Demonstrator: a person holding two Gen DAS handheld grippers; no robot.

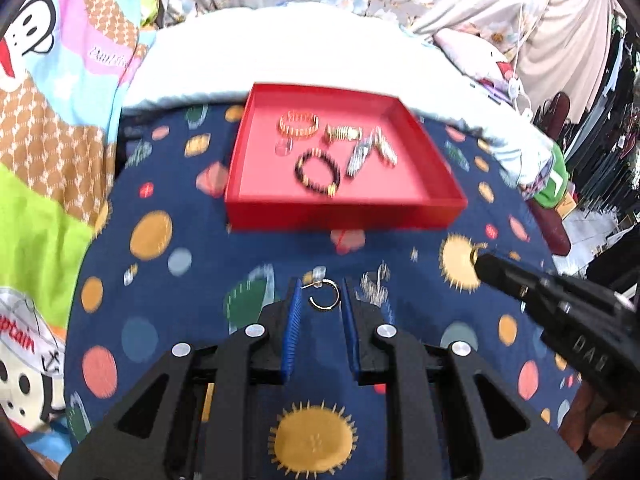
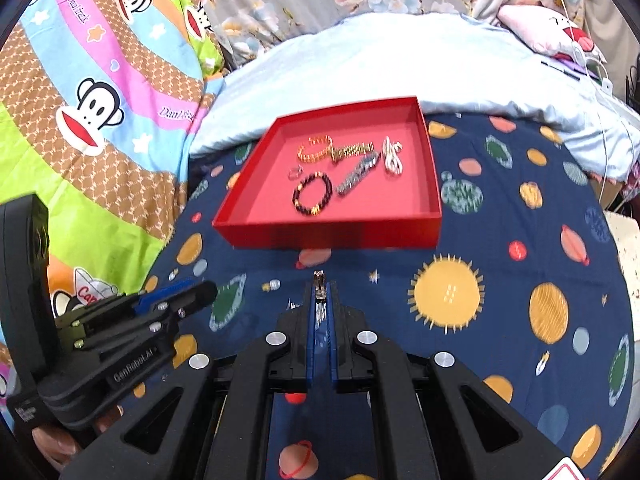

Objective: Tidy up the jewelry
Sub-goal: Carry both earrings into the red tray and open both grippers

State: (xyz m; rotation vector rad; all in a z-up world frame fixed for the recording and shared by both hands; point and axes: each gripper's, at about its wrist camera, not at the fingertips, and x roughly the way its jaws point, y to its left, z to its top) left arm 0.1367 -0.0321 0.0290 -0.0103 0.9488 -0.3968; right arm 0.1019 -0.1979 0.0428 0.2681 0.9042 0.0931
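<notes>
The left gripper [image 1: 320, 296] pinches a small gold hoop earring [image 1: 325, 298] between its blue pads, jaws only slightly apart. The hoop spans the gap with its ring flat to the left wrist camera, and a clear stopper sits at its upper end.

The right gripper [image 2: 320, 296] is pressed together on a second small piece [image 2: 319, 283] that pokes up past the fingertips. It looks like an earring held edge-on, though blur leaves its form uncertain.

Both grippers hang above the blue planet-print bed cover [image 2: 500, 240], side by side and near each other.

The red tray [image 2: 434, 184] lies straight ahead of both grippers, toward the far edge of the bed cover, where a white duvet [image 2: 360, 64] begins. Its near wall faces the grippers squarely.

Inside lie a dark bead bracelet [image 2: 312, 194], a gold link bracelet [image 2: 316, 148], a silver chain [image 2: 358, 174] and other pieces, crowded in the far middle of the tray. The near strip of its floor is bare.

Neither gripper is clearly nearer, so I judge either can go first. The coming move is likely a forward carry over the near wall to that bare strip.
</notes>
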